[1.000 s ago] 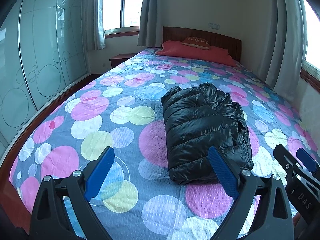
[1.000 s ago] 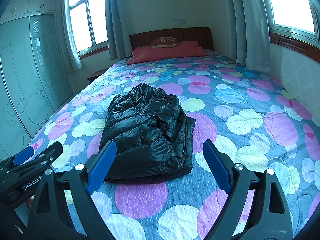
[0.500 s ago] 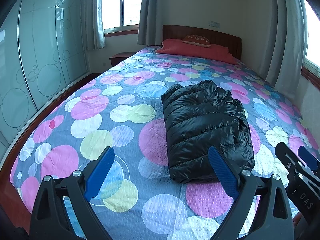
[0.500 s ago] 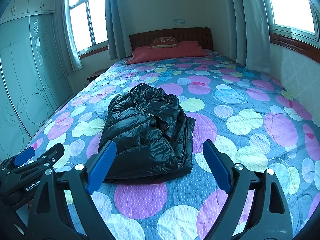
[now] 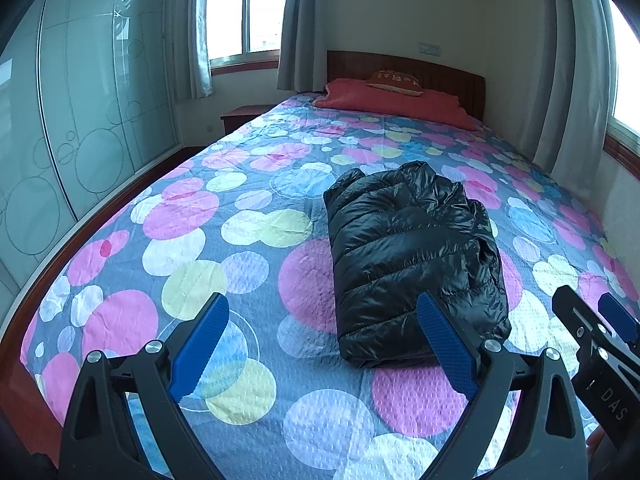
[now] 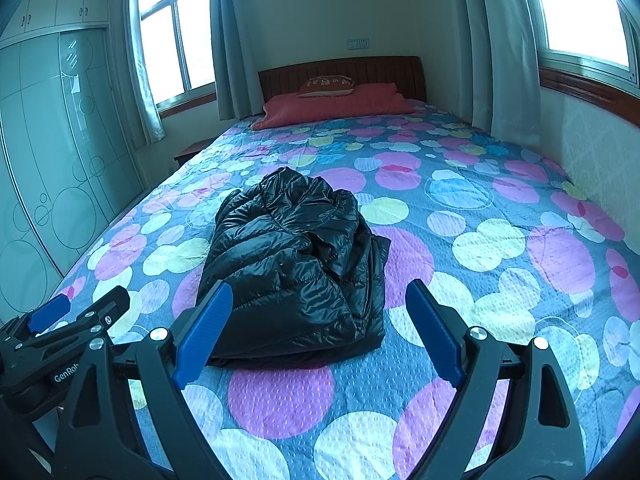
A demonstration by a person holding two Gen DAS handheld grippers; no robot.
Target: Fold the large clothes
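Observation:
A black puffer jacket [image 5: 412, 256] lies folded into a compact bundle in the middle of the bed; it also shows in the right wrist view [image 6: 296, 264]. My left gripper [image 5: 324, 340] is open and empty, held above the bed's near end, left of the jacket's near edge. My right gripper [image 6: 318, 332] is open and empty, just short of the jacket's near edge. Each gripper shows in the other's view: the right one at the lower right [image 5: 596, 344], the left one at the lower left [image 6: 68, 328].
The bed [image 5: 248, 272] has a grey cover with coloured circles. A red pillow [image 5: 392, 100] and wooden headboard are at the far end. A glass-door wardrobe [image 5: 80, 128] stands left, a nightstand [image 5: 240, 116] by the headboard, curtains and a wall right.
Both grippers stay open and nearly still. The left wrist view has shifted slightly, so the jacket sits a little lower in frame. The jacket has not moved.

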